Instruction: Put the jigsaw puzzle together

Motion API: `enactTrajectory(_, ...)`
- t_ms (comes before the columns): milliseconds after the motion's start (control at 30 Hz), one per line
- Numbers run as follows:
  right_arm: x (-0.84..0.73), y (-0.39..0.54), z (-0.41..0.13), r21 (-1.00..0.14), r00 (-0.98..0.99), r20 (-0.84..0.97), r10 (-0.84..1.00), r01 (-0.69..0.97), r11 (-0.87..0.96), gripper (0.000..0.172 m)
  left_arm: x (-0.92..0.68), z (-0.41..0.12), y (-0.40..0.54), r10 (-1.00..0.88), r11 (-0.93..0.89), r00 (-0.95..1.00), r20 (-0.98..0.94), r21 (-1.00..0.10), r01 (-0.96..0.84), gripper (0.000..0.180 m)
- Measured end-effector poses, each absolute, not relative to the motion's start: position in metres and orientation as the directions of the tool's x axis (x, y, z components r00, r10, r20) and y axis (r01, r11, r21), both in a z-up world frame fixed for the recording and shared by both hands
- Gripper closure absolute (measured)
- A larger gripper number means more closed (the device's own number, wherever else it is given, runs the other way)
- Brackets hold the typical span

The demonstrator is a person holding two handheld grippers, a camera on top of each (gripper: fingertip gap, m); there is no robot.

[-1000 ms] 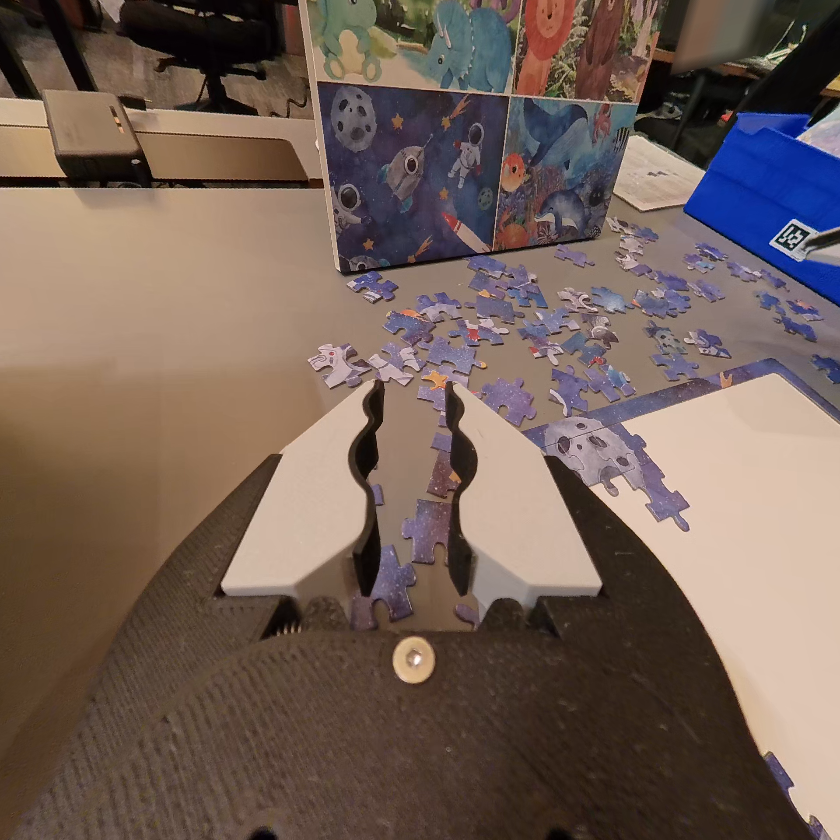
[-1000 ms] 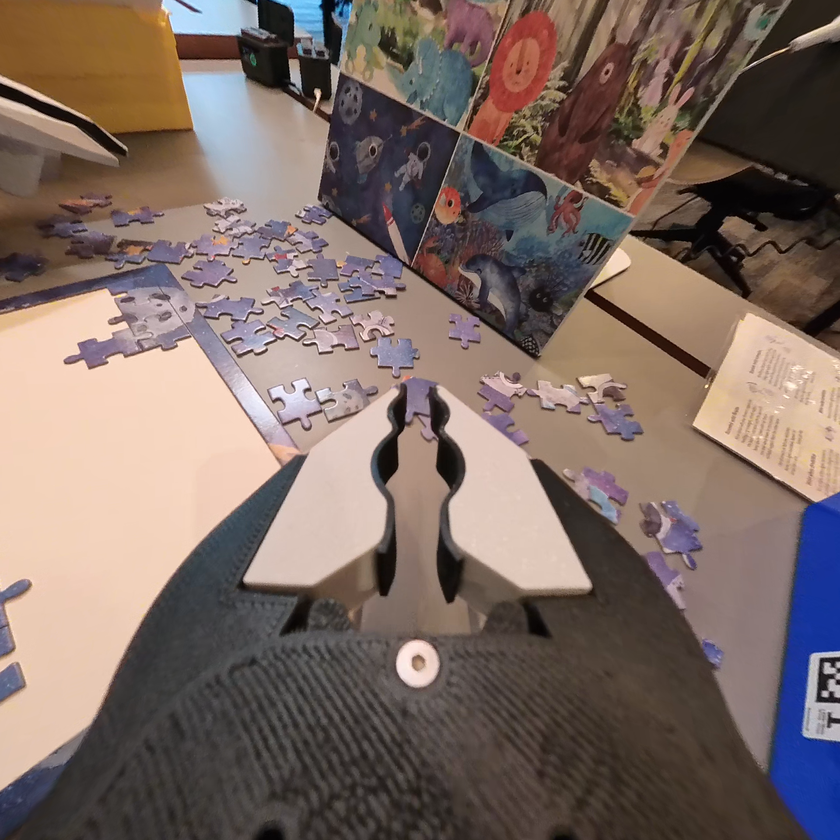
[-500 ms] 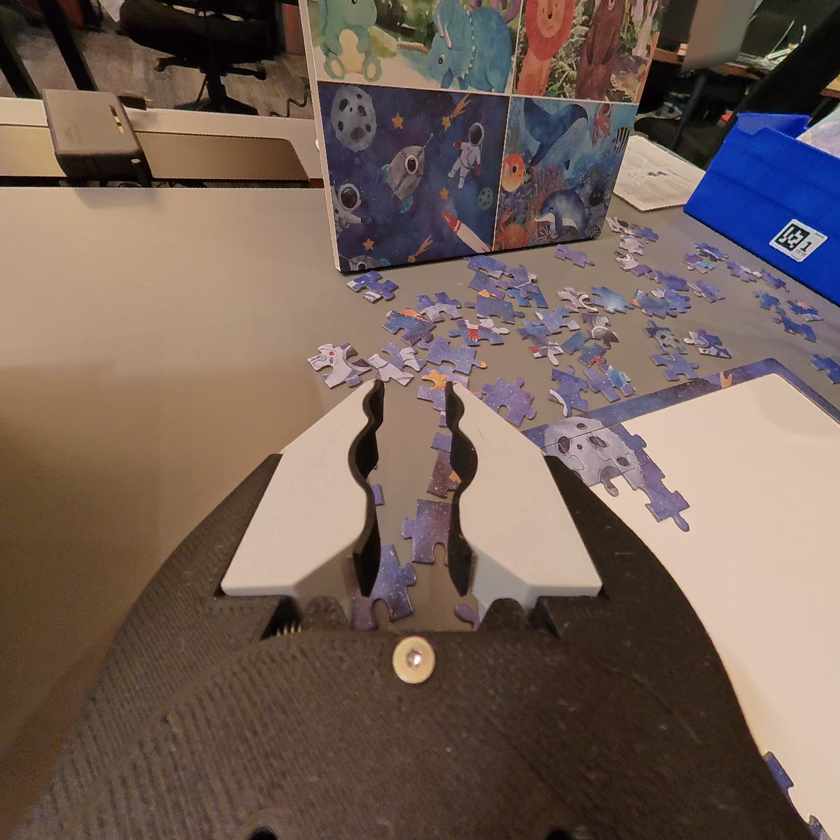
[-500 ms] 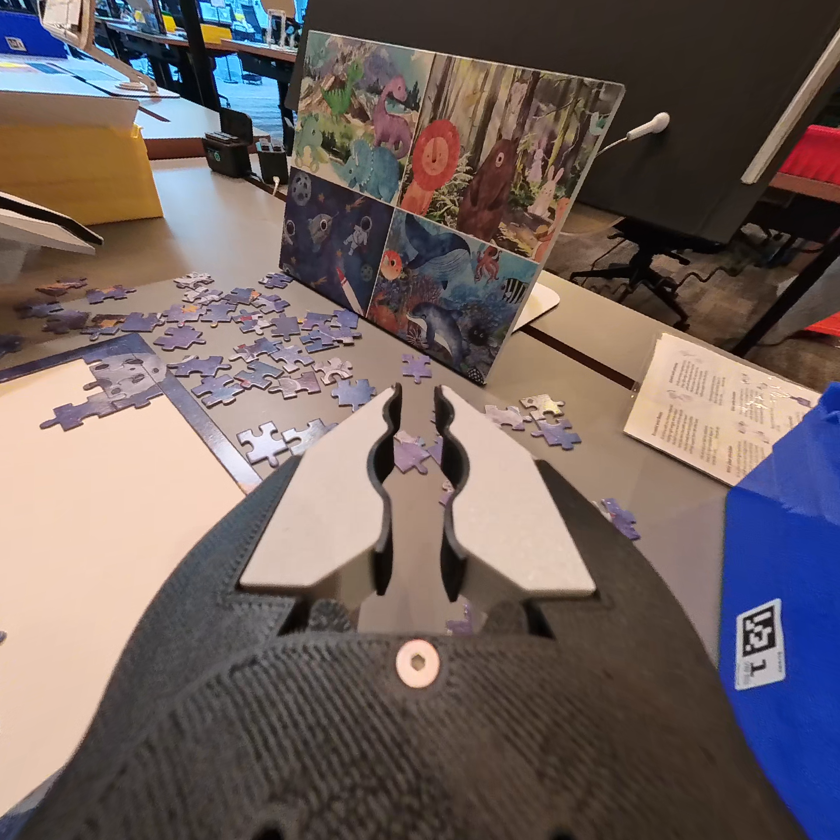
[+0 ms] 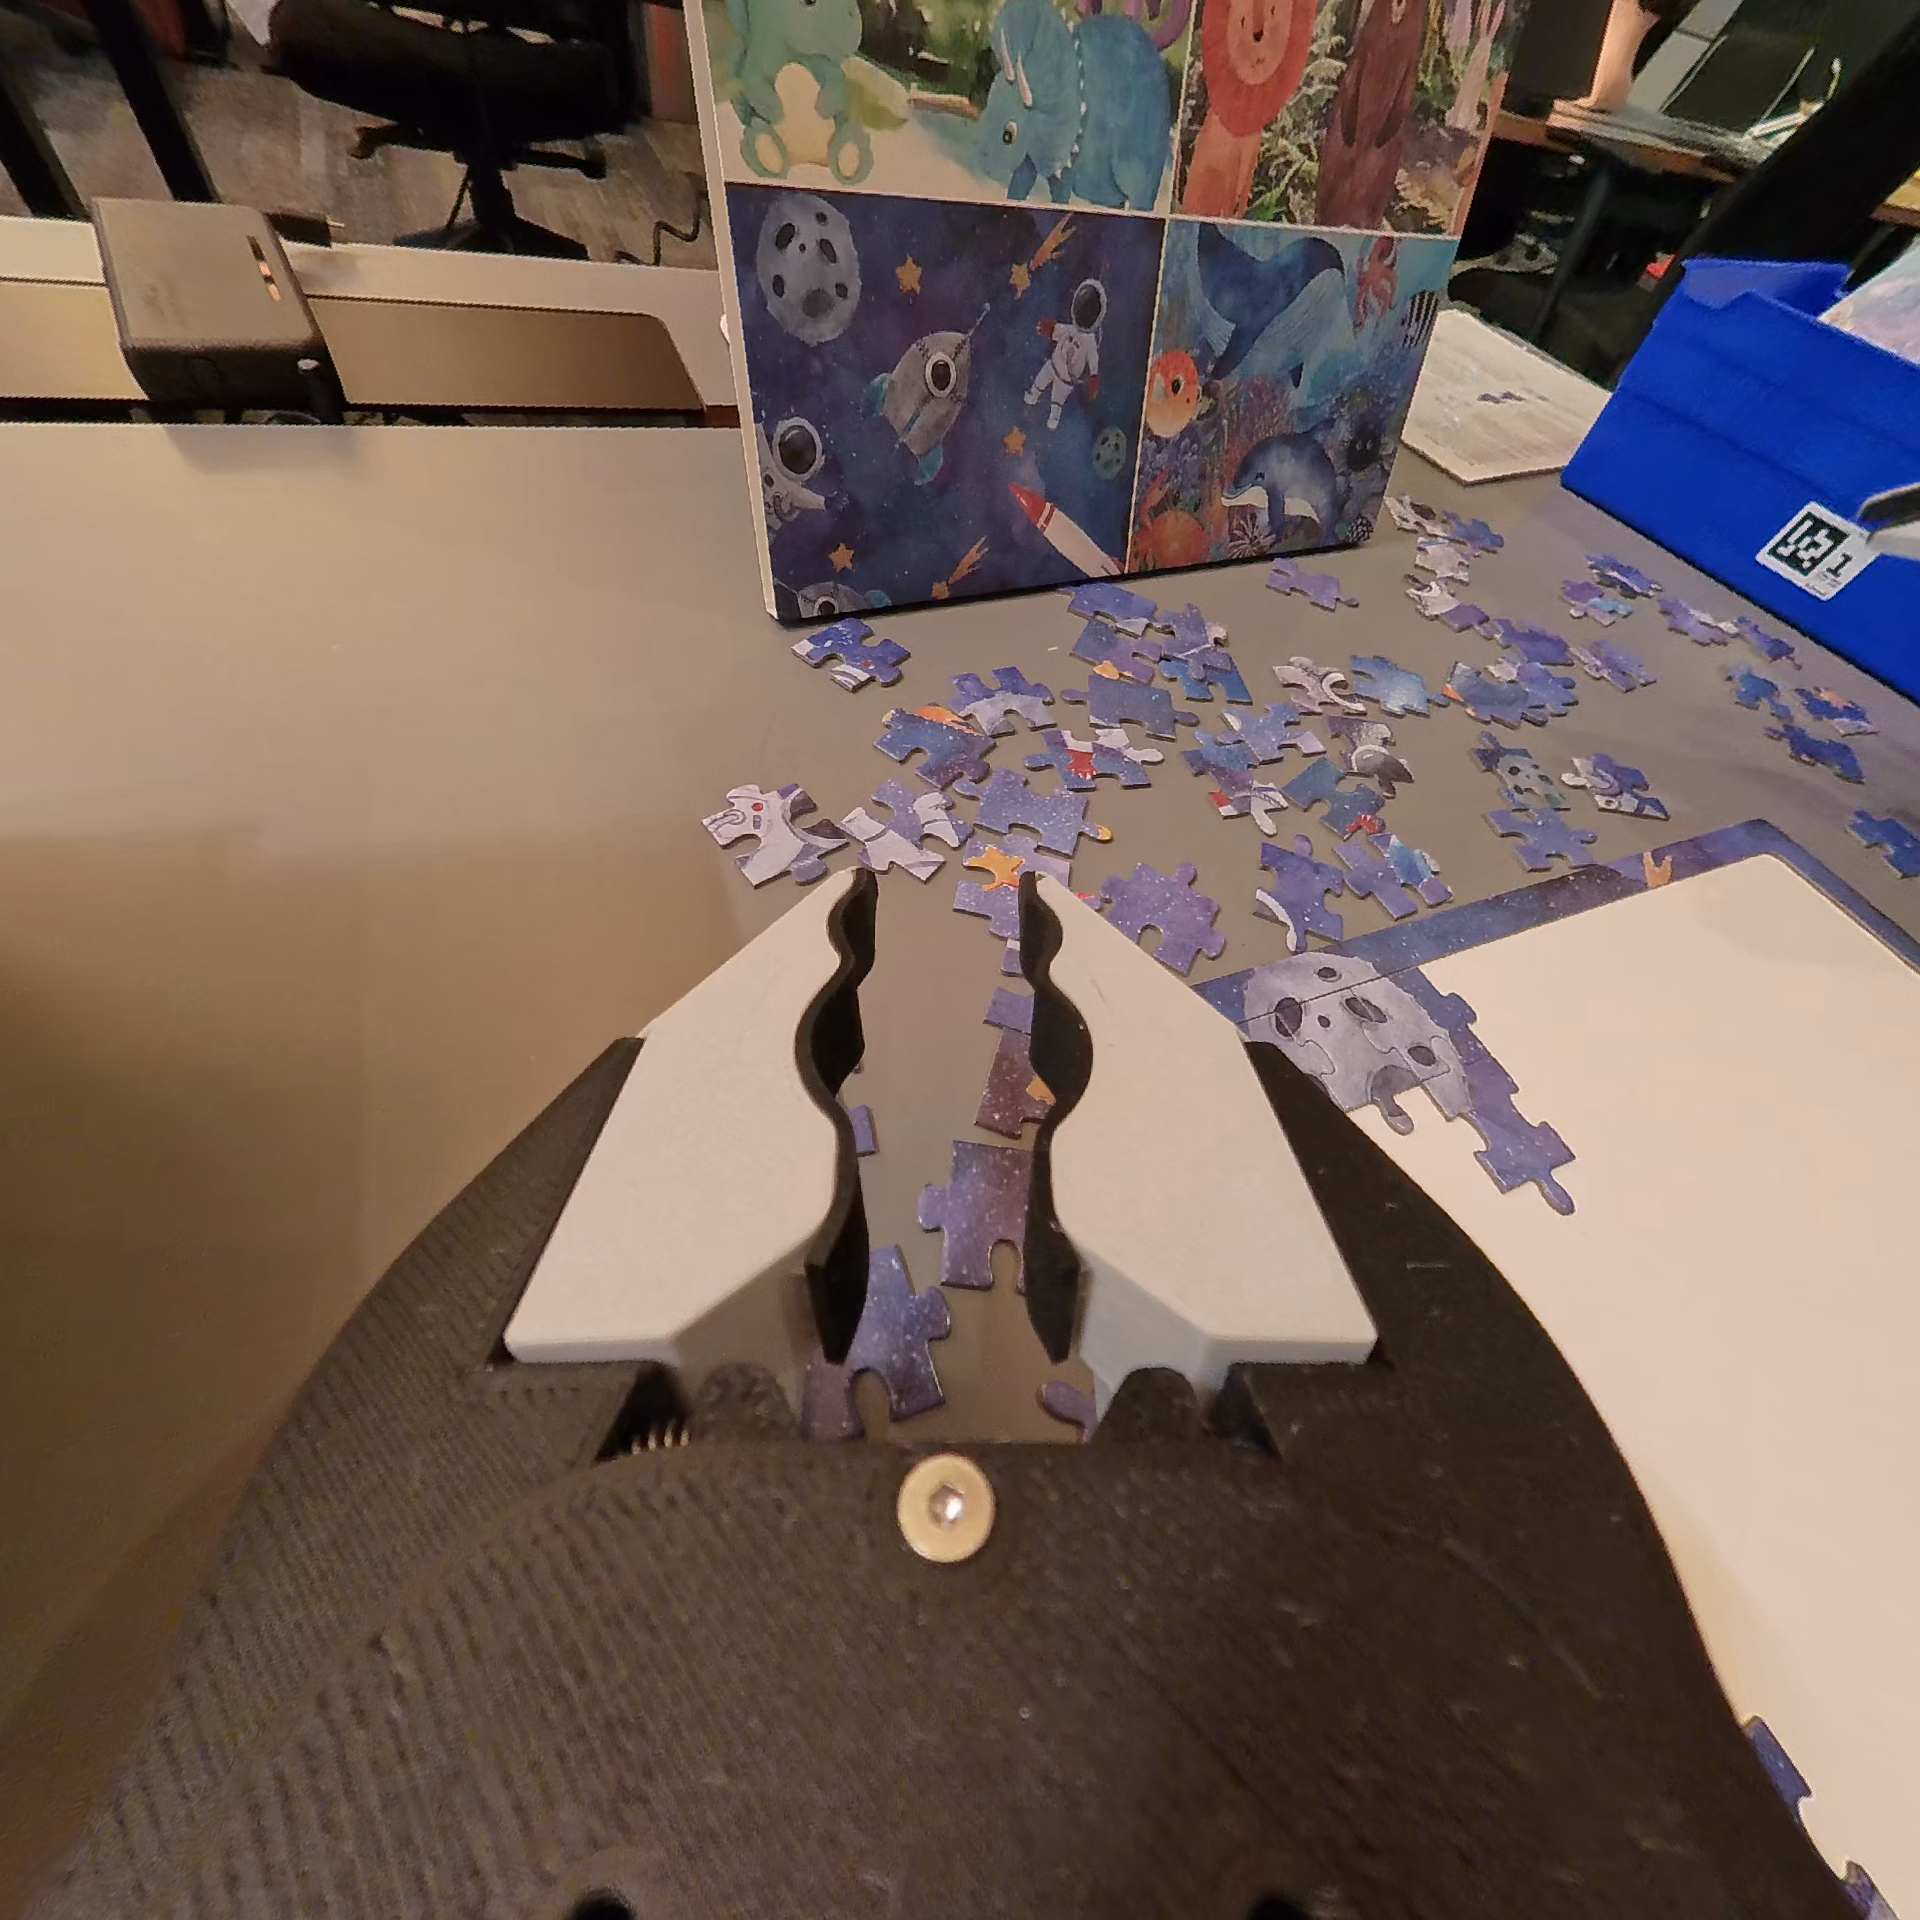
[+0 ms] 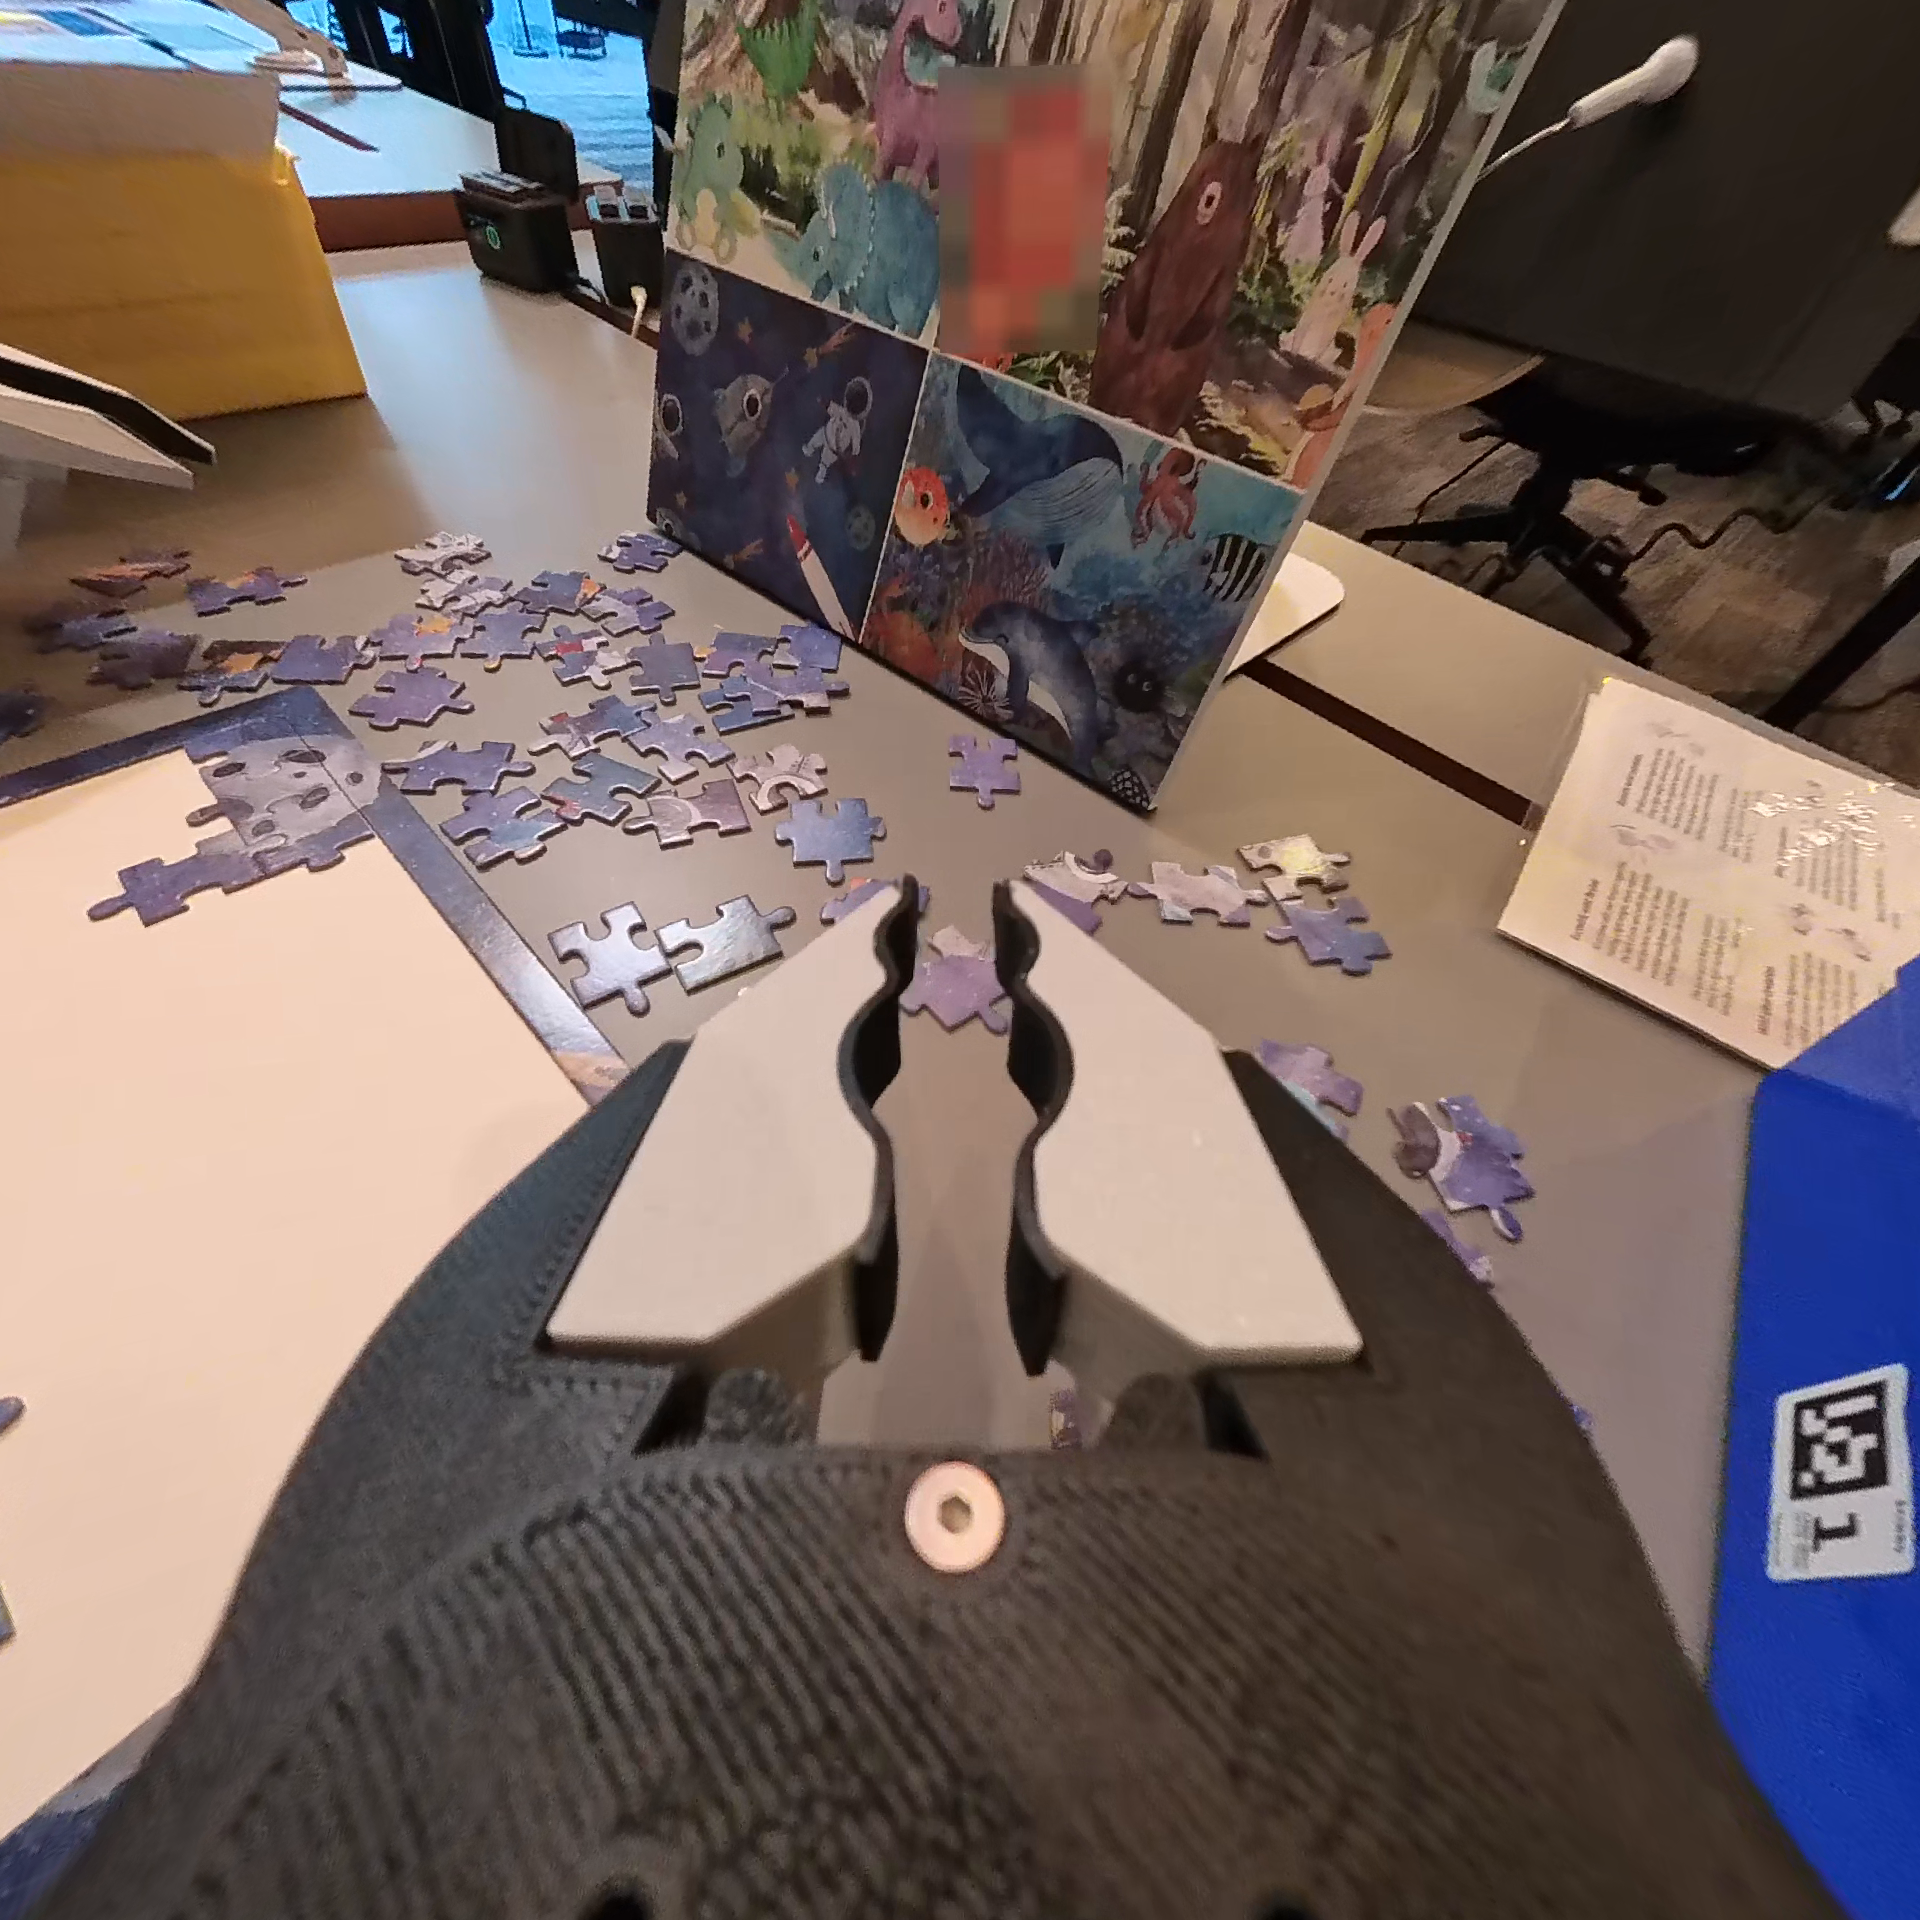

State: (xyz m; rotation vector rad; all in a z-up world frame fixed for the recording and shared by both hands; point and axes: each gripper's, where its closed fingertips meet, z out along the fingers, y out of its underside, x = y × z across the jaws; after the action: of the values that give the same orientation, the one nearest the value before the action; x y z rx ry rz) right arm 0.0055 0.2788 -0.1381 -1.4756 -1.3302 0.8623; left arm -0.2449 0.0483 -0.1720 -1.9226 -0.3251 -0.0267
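While the grey worktop (image 6: 1299, 831) carries a white puzzle tray with a blue border (image 6: 239, 1039) at its left and an upright picture board (image 6: 1039, 436) at the back, both grippers hang over scattered blue-violet cardboard jigsaw pieces (image 6: 665, 727). Left gripper (image 5: 945, 894): jaws spread, empty. Right gripper (image 6: 954, 896): jaws narrowly parted, empty, over one violet piece (image 6: 956, 987).

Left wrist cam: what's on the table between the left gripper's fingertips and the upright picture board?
In the left wrist view, loose blue-purple puzzle pieces lie scattered on the grey table between the left gripper and the picture board.
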Motion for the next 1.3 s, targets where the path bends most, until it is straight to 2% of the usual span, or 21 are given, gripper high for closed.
enactTrajectory(467, 0.029, 0.303, -0.099, -0.985, 0.271, 0.064, 0.96, 0.171, 0.017, 0.159, -0.245, -0.172, 0.048, 0.213, -0.333, 0.962, 0.173, -0.912, 0.238, 0.155)
enactTrajectory(1300, 0.046, 0.321, -0.086, -0.992, 0.338, 0.055, 0.94, 0.122, 0.014, 0.156, -0.245, -0.172, 0.048, 0.214, -0.333, 0.961, 0.172, -0.912, 0.238, 0.155)
